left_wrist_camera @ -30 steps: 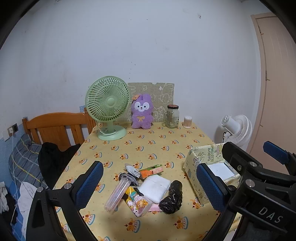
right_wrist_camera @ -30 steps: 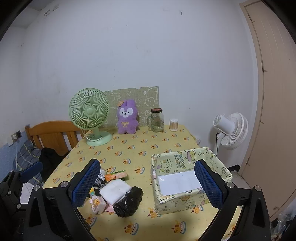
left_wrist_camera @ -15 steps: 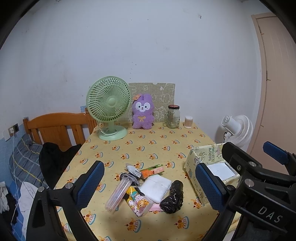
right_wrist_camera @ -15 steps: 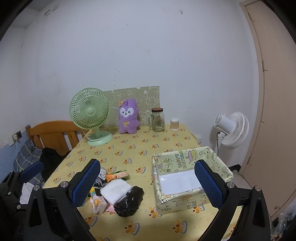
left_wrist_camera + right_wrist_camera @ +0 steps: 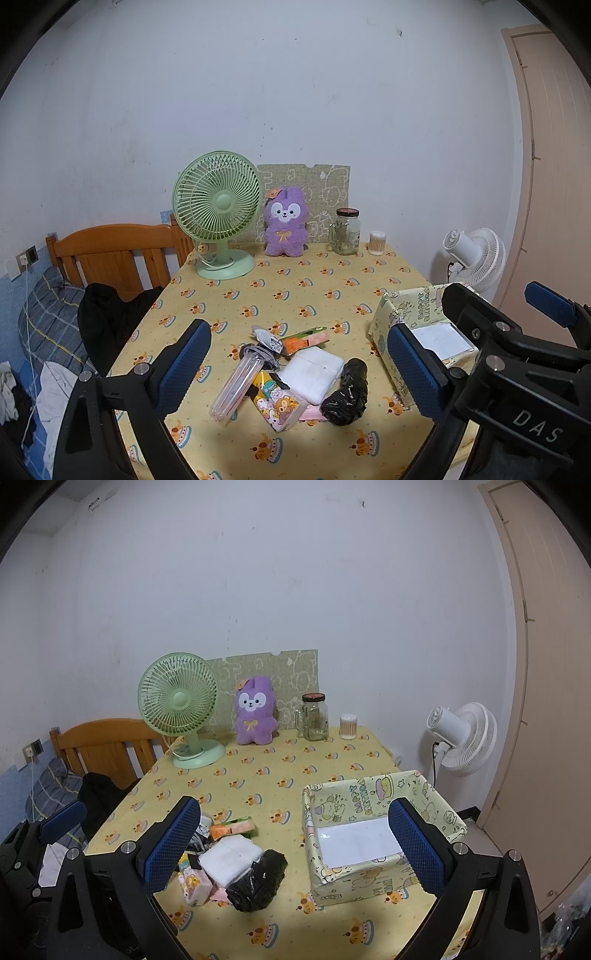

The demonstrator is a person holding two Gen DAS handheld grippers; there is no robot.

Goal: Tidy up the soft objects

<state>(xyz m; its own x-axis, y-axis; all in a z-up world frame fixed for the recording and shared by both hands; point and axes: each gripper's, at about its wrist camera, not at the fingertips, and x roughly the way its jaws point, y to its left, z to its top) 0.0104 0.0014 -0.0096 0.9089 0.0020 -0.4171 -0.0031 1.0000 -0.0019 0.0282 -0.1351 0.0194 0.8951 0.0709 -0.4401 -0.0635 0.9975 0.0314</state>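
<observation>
Clutter is lying in a loose pile in the lower centre of the left view: a white pad, a black bag, a printed pouch, a clear tube. Just to the right of it a box is standing open and holding nothing inside, probably because it is waiting for the soft things. Both grippers are hovering above the near edge of the counter, touching nothing. The left gripper is framing the pile with its jaws wide apart. The right gripper is also showing its jaws wide apart, between pile and box. I judge that sorting is not yet started, and the pad is looking like the easiest first grasp.
</observation>
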